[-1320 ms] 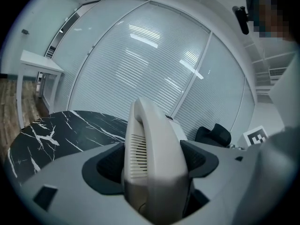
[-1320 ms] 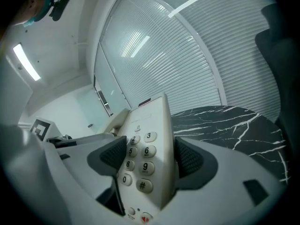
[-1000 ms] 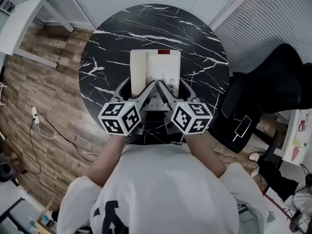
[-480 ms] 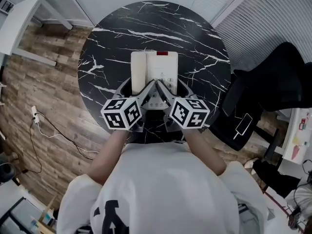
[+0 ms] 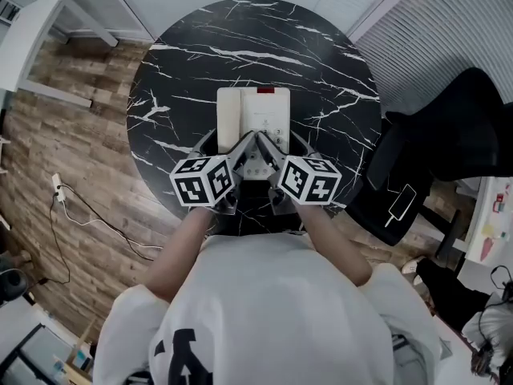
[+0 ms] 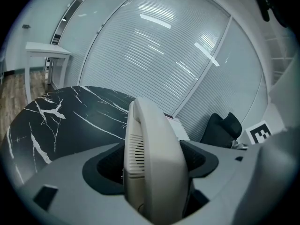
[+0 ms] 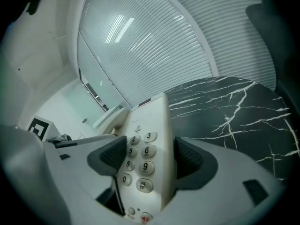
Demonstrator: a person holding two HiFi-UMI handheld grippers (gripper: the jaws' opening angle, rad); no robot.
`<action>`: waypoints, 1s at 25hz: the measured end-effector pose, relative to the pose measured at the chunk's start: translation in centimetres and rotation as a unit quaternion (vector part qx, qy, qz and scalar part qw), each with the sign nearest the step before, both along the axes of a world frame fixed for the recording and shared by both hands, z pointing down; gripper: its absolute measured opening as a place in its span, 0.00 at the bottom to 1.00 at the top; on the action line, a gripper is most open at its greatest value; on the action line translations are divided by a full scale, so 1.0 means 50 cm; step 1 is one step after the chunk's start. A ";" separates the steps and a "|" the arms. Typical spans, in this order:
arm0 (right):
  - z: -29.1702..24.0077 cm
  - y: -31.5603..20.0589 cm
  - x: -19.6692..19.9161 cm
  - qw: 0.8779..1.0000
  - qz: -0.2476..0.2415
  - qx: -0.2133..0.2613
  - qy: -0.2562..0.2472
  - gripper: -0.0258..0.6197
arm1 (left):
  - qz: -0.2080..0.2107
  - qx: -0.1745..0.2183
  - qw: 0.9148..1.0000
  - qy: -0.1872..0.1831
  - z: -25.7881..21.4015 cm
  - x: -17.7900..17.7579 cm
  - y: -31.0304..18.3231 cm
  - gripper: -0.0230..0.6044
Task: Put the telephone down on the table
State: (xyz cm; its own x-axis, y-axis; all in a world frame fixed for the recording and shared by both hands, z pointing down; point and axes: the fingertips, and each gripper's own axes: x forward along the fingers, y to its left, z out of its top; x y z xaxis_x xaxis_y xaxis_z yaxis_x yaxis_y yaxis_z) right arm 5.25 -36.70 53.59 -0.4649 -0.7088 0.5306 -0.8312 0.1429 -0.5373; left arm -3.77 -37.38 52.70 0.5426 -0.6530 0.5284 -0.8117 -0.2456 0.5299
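The left gripper point(image 6: 154, 161) fingers clamped the cream plastic telephone point(image 5: 253, 111) at its handset, the right gripper point(image 7: 145, 156) fingers at its keypad, above the round black marble table point(image 5: 200, 46). Lowering seemed in hand; next it needed setting flat, then release.

I see bare table point(image 5: 184, 62) on the far, left and right sides of the telephone point(image 5: 253, 111), open for passing. Just past the table's right rim a black chair point(image 5: 449, 127) stands close, narrowing that side.
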 end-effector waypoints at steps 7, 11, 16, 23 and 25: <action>0.034 0.006 0.000 1.000 0.002 -0.025 -0.005 0.55 | 0.001 -0.023 1.000 -0.009 0.033 0.000 0.005 0.63; 0.049 0.009 0.001 0.999 0.003 -0.038 -0.005 0.55 | 0.001 -0.035 0.999 -0.011 0.047 0.001 0.008 0.63; 0.063 0.013 0.003 0.999 0.005 -0.050 -0.005 0.55 | 0.004 -0.048 0.999 -0.016 0.061 0.002 0.010 0.62; 0.081 0.017 0.002 0.998 0.007 -0.064 -0.007 0.55 | 0.003 -0.062 0.998 -0.025 0.078 0.000 0.014 0.62; 0.085 0.017 0.002 0.998 0.006 -0.067 -0.005 0.55 | 0.003 -0.067 0.997 -0.026 0.082 0.001 0.013 0.62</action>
State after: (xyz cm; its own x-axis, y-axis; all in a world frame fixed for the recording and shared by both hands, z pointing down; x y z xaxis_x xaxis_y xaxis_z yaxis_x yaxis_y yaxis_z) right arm 5.33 -35.86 57.82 -0.4624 -0.6381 0.6156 -0.8266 0.0592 -0.5596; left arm -3.74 -36.71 56.79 0.5161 -0.5722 0.6373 -0.8374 -0.1806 0.5160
